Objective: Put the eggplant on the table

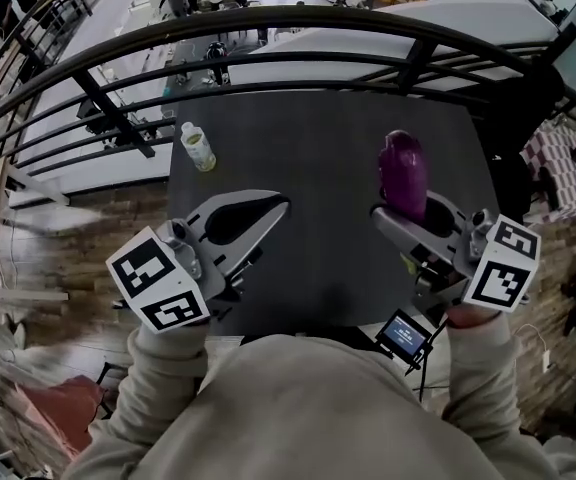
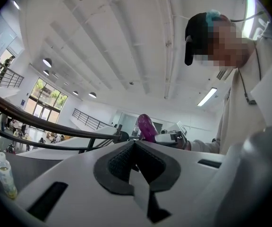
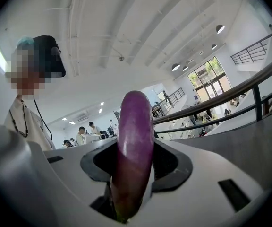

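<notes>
A purple eggplant stands upright between the jaws of my right gripper, which is shut on its lower part, above the right side of the dark table. The right gripper view shows the eggplant filling the gap between the jaws, its tip pointing up. In the left gripper view the eggplant appears beyond the jaws. My left gripper hangs over the table's left half, shut with nothing in it; its pads meet at the tip.
A small clear bottle with a white cap stands at the table's far left corner, also the bottle in the left gripper view. A black railing curves just behind the table. A small screen device sits at the near edge.
</notes>
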The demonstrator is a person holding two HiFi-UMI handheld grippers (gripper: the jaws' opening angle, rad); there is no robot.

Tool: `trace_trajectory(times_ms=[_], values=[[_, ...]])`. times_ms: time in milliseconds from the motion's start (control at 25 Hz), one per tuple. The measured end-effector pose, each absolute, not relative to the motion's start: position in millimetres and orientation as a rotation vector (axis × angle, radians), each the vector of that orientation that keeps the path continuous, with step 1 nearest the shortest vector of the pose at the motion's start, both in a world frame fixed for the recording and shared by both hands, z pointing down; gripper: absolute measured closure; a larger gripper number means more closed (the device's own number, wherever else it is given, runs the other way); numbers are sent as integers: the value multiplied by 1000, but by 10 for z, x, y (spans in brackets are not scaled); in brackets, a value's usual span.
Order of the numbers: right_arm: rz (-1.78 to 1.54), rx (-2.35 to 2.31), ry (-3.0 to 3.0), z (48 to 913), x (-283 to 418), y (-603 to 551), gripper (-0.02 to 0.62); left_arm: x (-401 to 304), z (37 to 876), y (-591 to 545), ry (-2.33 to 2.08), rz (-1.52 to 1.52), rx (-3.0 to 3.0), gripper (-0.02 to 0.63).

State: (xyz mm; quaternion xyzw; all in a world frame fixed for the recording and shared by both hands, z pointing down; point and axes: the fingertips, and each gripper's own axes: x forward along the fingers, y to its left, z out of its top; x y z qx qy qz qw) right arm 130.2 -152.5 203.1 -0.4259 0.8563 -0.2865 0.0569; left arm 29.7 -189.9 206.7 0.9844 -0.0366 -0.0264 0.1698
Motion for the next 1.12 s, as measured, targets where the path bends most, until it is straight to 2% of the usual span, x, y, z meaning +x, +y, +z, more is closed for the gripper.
trace_trajectory(times_ms=[440, 1120], values=[[-923, -1249, 2622, 2119, 1312, -1526, 407, 317, 2126, -1797, -159, -58, 2788, 600], [-963, -1159, 2659, 2314, 1199, -2145, 407, 227, 2202, -2329, -279, -41, 2793, 600]])
